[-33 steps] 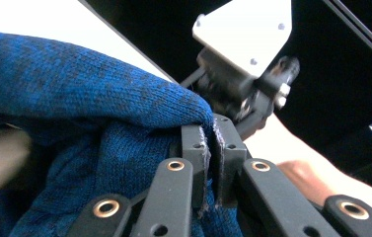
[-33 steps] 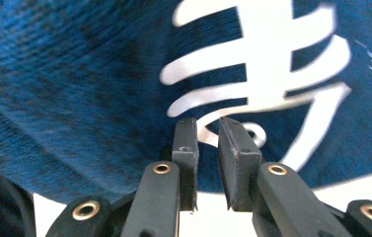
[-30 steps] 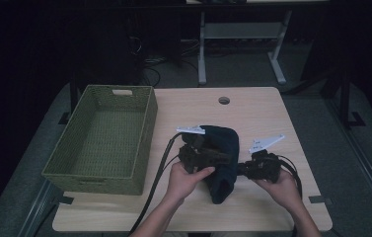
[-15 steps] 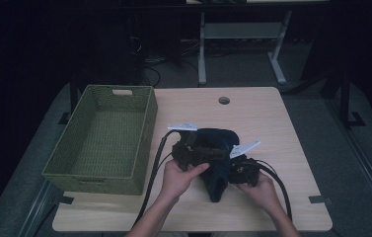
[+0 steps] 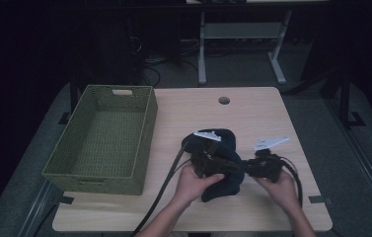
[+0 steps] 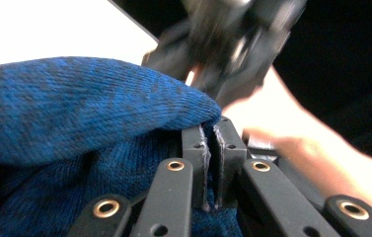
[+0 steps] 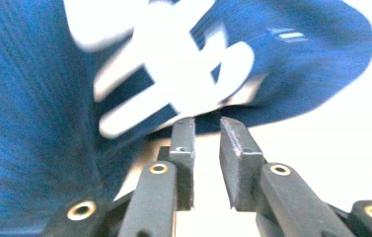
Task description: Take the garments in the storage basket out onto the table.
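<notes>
Wooden tabletop (image 5: 252, 113) carries a green woven basket (image 5: 105, 138); right of the basket we work a blue knit garment (image 5: 225, 163) between both hands. Our left gripper (image 6: 211, 143) is clamped on a fold; our right gripper (image 7: 207, 123), jaws just opening, stands apart at the hem, holding nothing; next we regrip there.

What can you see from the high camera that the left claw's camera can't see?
High view: the green woven basket on the wooden table, standing apart from the blue knit hat, and both of the person's hands side by side.

Left gripper view: the left claw up close, its jaws pinched together on an edge of the hat's knit, with blue and black stitches plain to see.

Both: the blue hat and, beyond it, the right claw, blurred in the close view.
</notes>
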Available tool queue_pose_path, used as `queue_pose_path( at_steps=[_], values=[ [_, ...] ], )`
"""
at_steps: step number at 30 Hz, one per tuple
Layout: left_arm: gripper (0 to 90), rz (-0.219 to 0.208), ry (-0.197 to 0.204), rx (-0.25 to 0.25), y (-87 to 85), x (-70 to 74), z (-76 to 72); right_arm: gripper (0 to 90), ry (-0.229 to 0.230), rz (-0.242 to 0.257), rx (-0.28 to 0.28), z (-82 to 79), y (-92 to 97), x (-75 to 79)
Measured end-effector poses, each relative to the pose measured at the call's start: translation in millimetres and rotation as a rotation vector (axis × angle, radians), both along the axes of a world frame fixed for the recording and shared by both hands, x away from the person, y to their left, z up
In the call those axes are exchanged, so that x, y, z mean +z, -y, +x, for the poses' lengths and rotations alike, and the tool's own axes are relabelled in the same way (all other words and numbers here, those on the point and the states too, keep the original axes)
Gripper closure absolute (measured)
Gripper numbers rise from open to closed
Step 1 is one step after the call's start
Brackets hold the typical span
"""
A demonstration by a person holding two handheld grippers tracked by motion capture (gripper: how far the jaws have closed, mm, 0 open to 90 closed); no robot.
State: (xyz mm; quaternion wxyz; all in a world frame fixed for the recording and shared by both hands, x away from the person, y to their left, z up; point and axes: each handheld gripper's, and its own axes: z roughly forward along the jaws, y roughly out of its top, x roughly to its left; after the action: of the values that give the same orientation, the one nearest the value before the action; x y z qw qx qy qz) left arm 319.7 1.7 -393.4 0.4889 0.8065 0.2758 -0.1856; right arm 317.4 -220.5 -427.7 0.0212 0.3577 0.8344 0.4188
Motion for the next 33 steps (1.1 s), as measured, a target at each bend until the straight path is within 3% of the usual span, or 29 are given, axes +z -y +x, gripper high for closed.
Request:
queue_pose_path(
  at_steps=[3, 6, 8, 11, 13, 17, 19, 23, 28, 33],
  values=[
    [85.4, 0.021, -0.01, -0.026, 17.5, -11.2, -2.2, 71.9, 0.046, 0.013, -0.045, -4.1, 26.5, 19.1],
    [82.3, 0.047, -0.033, -0.065, 31.4, -20.8, -2.5, 69.9, 0.079, 0.003, -0.051, -6.0, 35.5, 33.7],
    [72.4, 0.044, -0.036, -0.078, 35.9, -23.5, -2.4, 68.2, 0.086, -0.005, -0.049, -6.1, 36.4, 39.8],
    [66.2, 0.041, -0.018, -0.083, 33.9, -21.5, -5.2, 66.3, 0.093, -0.011, -0.036, -6.9, 35.4, 42.4],
    [65.8, 0.03, -0.006, -0.08, 28.3, -19.6, -5.8, 63.7, 0.094, -0.008, -0.029, -8.4, 35.2, 43.8],
    [70.0, 0.03, -0.011, -0.077, 22.4, -20.2, -3.5, 57.9, 0.09, 0.046, 0.052, -11.7, 27.7, 53.1],
    [70.7, 0.032, -0.01, -0.08, 22.0, -21.0, -3.7, 58.1, 0.104, 0.037, 0.084, -11.8, 16.7, 60.3],
    [71.3, 0.027, -0.01, -0.083, 23.0, -23.8, -5.9, 61.1, 0.084, 0.007, 0.126, -1.9, -2.8, 66.2],
    [69.9, 0.019, -0.009, -0.09, 22.0, -24.7, -6.9, 87.5, 0.054, -0.02, 0.195, 4.4, -15.1, 62.6],
    [64.2, -0.004, -0.007, -0.082, 15.8, -23.1, -11.2, 88.2, 0.058, -0.043, 0.124, 4.4, 0.7, 58.6]
  ],
)
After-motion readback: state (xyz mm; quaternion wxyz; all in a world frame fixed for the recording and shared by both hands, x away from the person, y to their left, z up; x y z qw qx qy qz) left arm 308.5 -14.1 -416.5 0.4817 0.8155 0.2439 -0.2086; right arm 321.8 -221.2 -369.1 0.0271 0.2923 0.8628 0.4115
